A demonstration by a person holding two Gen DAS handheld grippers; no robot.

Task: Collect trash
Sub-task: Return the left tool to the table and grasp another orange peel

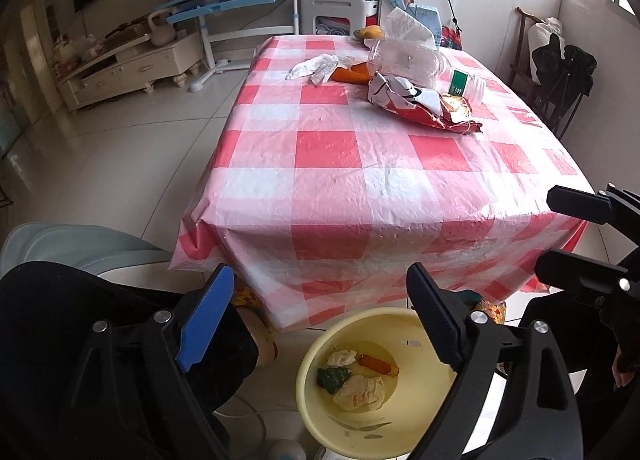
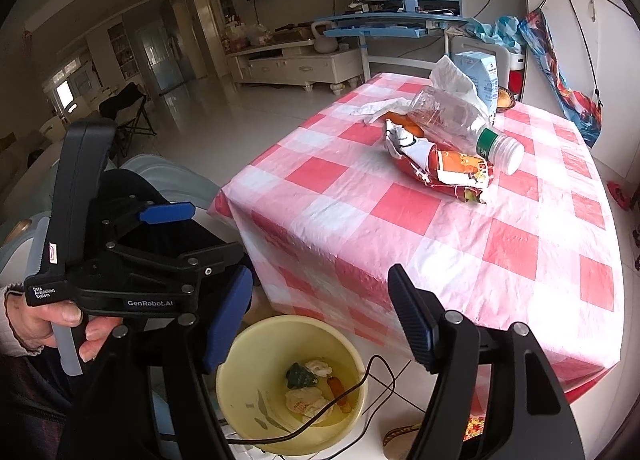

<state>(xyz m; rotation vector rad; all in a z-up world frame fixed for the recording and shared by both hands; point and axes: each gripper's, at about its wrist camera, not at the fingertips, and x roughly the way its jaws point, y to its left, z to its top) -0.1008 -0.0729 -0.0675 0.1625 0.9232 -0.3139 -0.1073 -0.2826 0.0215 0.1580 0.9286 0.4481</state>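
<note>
Closest to me, down on the floor tiles just in front of the table, sits the yellow bucket [image 1: 316, 412], and I can see into it from both wrist cameras: crumpled white paper [image 1: 359, 392], a second smaller white wad [image 1: 341, 357], a dark green lump [image 1: 333, 376] and a small orange piece [image 1: 378, 364] lie on its bottom. My left gripper [image 1: 320, 316] hangs above the bucket's near rim with its jaws spread wide and nothing between them. My right gripper [image 2: 320, 320] is likewise wide apart and empty, poised over the bucket, with a black cable [image 2: 376, 372] looping across the bucket's rim below it. From the right wrist view I also see the left gripper from the side, gripped by the left hand [image 2: 48, 324]; from the left wrist view the right gripper's black fingers [image 1: 580, 203] show at the right edge. Beyond the bucket stands the table [image 1: 328, 163], draped in a red and white checked cloth. Toward its far half the remaining trash is bunched together: a crumpled red and white snack bag [image 1: 424, 103], a clear plastic bottle [image 1: 424, 63] lying on its side and touching the bag, an orange scrap [image 1: 352, 73] beside them, and a crumpled clear wrapper [image 1: 320, 67] just to the left. Farther back stand a white tissue [image 1: 408, 29] and a light blue carton [image 2: 482, 73].
</note>
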